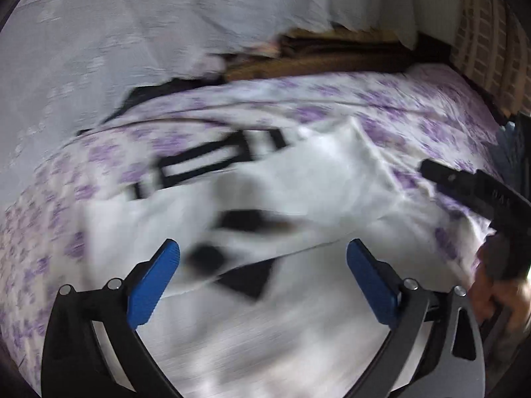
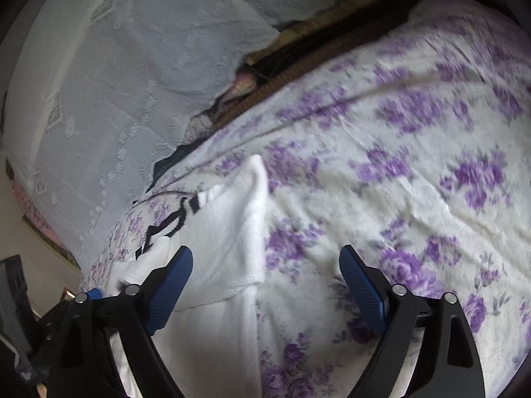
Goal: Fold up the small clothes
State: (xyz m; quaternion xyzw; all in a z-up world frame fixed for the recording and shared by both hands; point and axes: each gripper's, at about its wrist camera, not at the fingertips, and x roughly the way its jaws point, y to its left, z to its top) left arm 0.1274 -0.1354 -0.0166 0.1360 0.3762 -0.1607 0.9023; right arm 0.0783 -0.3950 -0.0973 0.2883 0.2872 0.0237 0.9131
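Observation:
A small white garment (image 1: 298,179) with black block markings lies crumpled on the purple-flowered bedspread (image 1: 415,106); the picture is blurred. My left gripper (image 1: 263,245) hovers just over its near part, jaws wide open, blue pads touching nothing. In the right wrist view the same white garment (image 2: 229,232) lies to the left, a raised fold at its far end. My right gripper (image 2: 266,250) stands open above its right edge, the left pad over cloth, the right pad over bare bedspread (image 2: 415,139). The right gripper's black finger (image 1: 444,175) and the hand holding it (image 1: 497,292) show at the right of the left wrist view.
A white lace cover (image 2: 116,83) drapes over something bulky at the far left of the bed. A brown striped blanket (image 2: 315,53) runs along the back edge. The bed's edge drops to the floor (image 2: 36,248) at the lower left.

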